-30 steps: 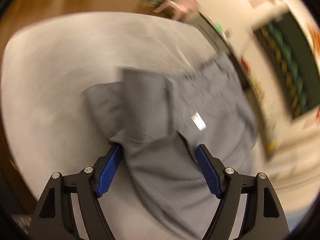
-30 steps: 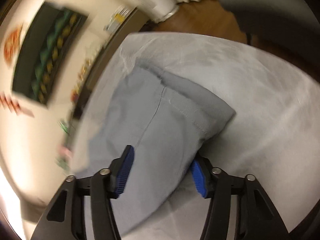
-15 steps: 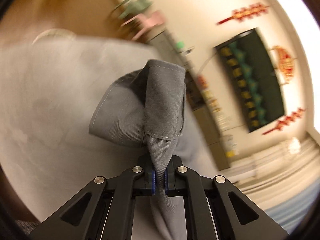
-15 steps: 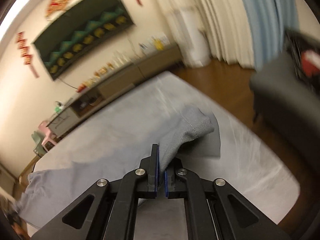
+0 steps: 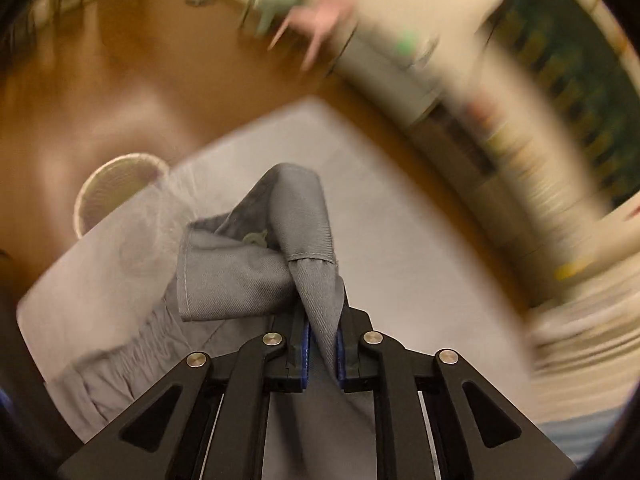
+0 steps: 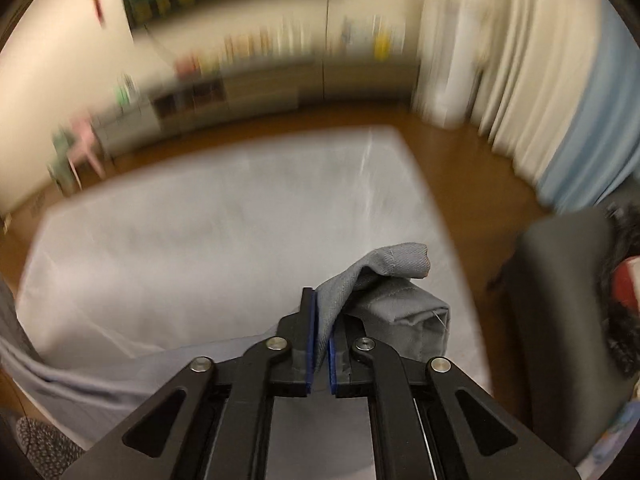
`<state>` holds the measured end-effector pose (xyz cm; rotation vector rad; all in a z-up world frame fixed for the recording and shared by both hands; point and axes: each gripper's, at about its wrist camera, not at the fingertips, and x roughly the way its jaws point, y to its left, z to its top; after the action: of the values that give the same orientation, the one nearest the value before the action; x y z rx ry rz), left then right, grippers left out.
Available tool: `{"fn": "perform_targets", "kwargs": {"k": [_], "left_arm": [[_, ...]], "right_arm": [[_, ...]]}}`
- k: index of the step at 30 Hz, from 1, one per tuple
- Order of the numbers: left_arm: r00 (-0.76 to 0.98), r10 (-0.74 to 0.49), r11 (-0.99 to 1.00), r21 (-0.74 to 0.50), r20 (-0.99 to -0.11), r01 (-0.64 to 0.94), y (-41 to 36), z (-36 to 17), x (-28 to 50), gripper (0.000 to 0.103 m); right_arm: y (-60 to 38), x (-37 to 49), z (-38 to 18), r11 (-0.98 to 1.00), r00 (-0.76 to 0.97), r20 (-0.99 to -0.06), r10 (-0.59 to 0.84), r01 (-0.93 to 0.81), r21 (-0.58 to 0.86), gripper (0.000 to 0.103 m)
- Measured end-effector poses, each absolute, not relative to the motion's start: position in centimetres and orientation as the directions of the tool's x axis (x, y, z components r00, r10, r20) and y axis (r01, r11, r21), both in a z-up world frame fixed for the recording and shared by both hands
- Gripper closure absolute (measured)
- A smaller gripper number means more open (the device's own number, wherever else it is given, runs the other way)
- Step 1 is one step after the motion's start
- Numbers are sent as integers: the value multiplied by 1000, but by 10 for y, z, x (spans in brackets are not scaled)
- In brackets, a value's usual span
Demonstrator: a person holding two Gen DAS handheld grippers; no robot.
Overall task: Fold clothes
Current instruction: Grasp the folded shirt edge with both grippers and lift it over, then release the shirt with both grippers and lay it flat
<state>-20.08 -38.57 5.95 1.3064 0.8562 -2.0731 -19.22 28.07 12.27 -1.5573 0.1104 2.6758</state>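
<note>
A wide table [image 6: 200, 248] under a pale grey cloth fills the middle of both wrist views, with brown wood floor [image 5: 120, 80] around it and a blurred wall of low cabinets [image 6: 260, 92] and curtains [image 6: 520, 60] beyond. Next in size is the grey garment [image 5: 240, 280], a pair of trousers or shorts by its gathered waistband, which lies partly on the table near its close edge and is lifted at two points. The left claw [image 5: 322, 344] has its blue pads pinched on a hemmed fold of the cloth, which rises in a peak ahead of it; its jaws have just been opening slightly, yet the fabric sits tight between them. The right claw [image 6: 319, 344] is nearly fully closed on another hemmed corner, the garment [image 6: 400, 300] bunching to its right above the table. A pale round basket [image 5: 116, 184] stands on the floor just beside the table's far corner in the left view.
</note>
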Motion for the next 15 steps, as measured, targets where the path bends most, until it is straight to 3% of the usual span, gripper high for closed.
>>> {"fn": "perform_targets", "kwargs": {"k": [1, 3, 4, 6, 8, 12, 15], "left_arm": [[-299, -107, -644, -163, -948, 747, -392, 26, -224, 89], [-271, -102, -602, -157, -957, 783, -398, -6, -239, 86], [-290, -100, -575, -182, -952, 797, -400, -14, -240, 79], [-361, -115, -580, -233, -926, 781, -398, -10, -240, 75], [-434, -104, -600, -292, -895, 745, -398, 4, -230, 73], [-515, -155, -653, -304, -843, 694, -395, 26, -200, 36], [-512, -211, -702, -236, -833, 672, -400, 32, -197, 35]], "right_arm": [[279, -223, 88, -996, -425, -905, -4, -77, 40, 94], [279, -280, 20, -996, -314, -949, 17, -90, 11, 76], [287, -297, -2, -991, -302, -952, 58, -131, -19, 60], [307, -305, -3, -974, -374, -927, -6, -207, 90, 58], [324, -287, 17, -946, -515, -854, -74, -235, 224, 46], [323, -235, 31, -949, -603, -796, -54, -216, 228, 45], [288, -214, 4, -970, -534, -836, -125, -112, 217, 45]]}}
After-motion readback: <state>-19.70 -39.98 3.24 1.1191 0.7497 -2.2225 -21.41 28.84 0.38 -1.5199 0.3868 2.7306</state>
